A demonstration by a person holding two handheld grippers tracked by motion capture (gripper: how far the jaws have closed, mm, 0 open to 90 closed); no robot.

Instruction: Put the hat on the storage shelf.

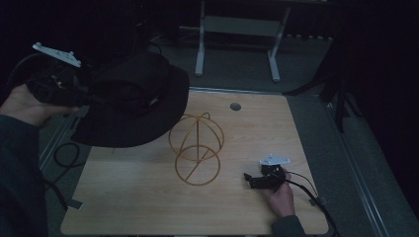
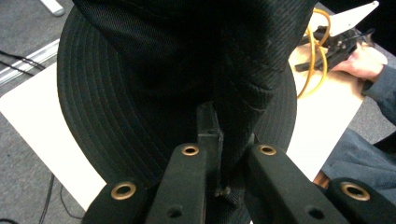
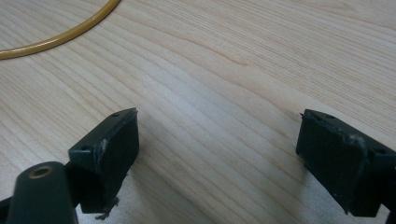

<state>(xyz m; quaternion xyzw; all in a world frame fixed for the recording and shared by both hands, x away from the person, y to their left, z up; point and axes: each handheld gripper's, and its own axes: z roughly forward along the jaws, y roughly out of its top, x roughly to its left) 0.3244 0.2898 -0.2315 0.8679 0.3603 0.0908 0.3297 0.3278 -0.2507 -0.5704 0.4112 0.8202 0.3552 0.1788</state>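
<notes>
A black bucket hat (image 1: 136,98) hangs above the table's far left corner, with my left gripper (image 1: 91,96) shut on its fabric. In the left gripper view the jaws pinch a fold of the hat (image 2: 140,93) at my left gripper (image 2: 219,154). A yellow wire hat stand (image 1: 196,148) made of hoops sits mid-table, just right of the hat's brim; the stand (image 2: 314,51) also shows past the hat. My right gripper (image 1: 248,178) rests on the table to the right of the stand, open and holding nothing (image 3: 219,140). An arc of the stand's base hoop (image 3: 60,32) lies beyond it.
The wooden table (image 1: 148,207) has a round cable hole (image 1: 235,106) near its far edge. A metal frame with two legs (image 1: 237,44) stands behind the table on the floor. Cables (image 1: 66,153) loop off the table's left side.
</notes>
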